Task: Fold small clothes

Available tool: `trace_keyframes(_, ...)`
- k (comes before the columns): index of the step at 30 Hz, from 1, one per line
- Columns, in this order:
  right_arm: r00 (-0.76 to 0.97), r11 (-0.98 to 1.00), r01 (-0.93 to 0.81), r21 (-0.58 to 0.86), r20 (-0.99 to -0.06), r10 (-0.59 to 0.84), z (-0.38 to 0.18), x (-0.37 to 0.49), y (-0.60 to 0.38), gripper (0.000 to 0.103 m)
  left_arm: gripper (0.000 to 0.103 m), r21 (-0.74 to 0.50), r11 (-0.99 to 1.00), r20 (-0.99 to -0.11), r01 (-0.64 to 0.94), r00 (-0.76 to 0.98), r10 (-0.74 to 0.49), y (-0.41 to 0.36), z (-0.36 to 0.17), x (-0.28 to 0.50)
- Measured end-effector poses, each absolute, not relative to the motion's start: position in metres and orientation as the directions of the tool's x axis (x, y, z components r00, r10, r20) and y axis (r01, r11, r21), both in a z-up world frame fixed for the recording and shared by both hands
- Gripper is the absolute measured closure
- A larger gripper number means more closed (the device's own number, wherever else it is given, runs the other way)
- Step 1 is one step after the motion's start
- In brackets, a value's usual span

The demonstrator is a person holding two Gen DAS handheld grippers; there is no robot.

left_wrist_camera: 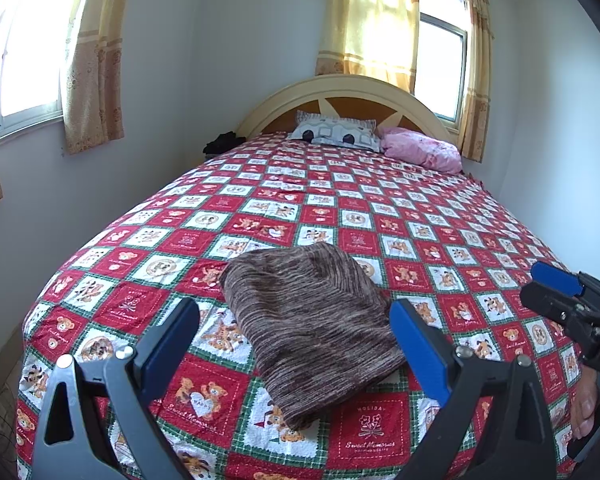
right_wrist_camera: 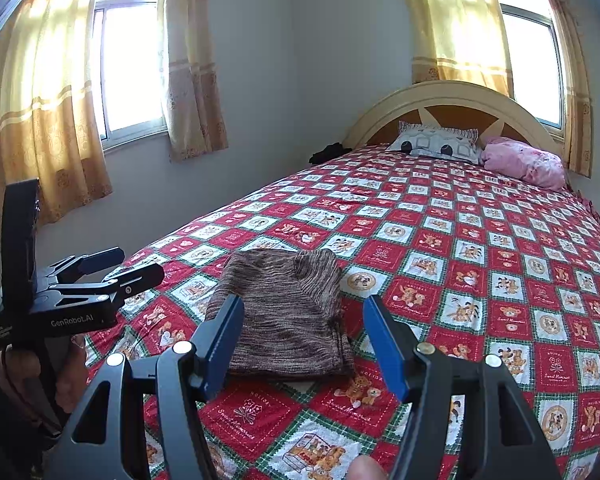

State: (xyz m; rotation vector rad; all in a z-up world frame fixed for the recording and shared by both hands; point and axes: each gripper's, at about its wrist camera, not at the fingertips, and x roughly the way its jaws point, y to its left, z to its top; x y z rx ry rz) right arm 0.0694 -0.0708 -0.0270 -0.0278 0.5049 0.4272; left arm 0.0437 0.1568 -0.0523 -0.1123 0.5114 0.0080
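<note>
A brown striped knit garment [left_wrist_camera: 308,328] lies folded on the bed [left_wrist_camera: 440,216] at 6 o'clock, near its foot. It looks soft, light and floppy; pinch an edge corner. Left hand-held gripper [left_wrist_camera: 296,344] and right hand-held gripper [right_wrist_camera: 302,342] both spread, empty.

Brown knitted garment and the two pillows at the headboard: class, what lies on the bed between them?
Nothing: between the brown knitted garment and the pillows only bare patterned bedspread shows, in both wrist views.
</note>
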Motion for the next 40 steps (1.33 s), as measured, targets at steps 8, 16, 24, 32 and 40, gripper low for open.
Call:
trace_keyframes(8, 0.792, 0.913, -0.399, 0.08, -0.471, 0.388, -0.027, 0.068, -0.074, 0.04, 0.001, -0.074, 0.996, -0.492, -0.039, 0.87, -0.003, 0.154, -0.052, 0.044)
trace_keyframes(16, 0.814, 0.919, -0.385, 0.079, -0.44, 0.379, -0.022, 0.064, -0.076, 0.04, 0.0, -0.076, 0.995, -0.498, -0.059, 0.867, 0.013, 0.156, -0.046, 0.043)
trace_keyframes(24, 0.825, 0.921, -0.382, 0.076, -0.421, 0.377, -0.019, 0.061, -0.077, 0.04, 0.0, -0.124, 0.989, -0.487, -0.079, 0.873, 0.009, 0.167, -0.039, 0.039)
trace_keyframes(32, 0.814, 0.917, -0.391, 0.074, -0.438, 0.382, -0.026, 0.06, -0.073, 0.04, 0.0, -0.109, 0.989, -0.499, -0.097, 0.866, 0.03, 0.168, -0.04, 0.042)
trace_keyframes(40, 0.807, 0.917, -0.392, 0.073, -0.451, 0.381, -0.031, 0.061, -0.07, 0.04, 0.0, -0.075, 0.994, -0.469, -0.075, 0.882, 0.031, 0.163, -0.041, 0.039)
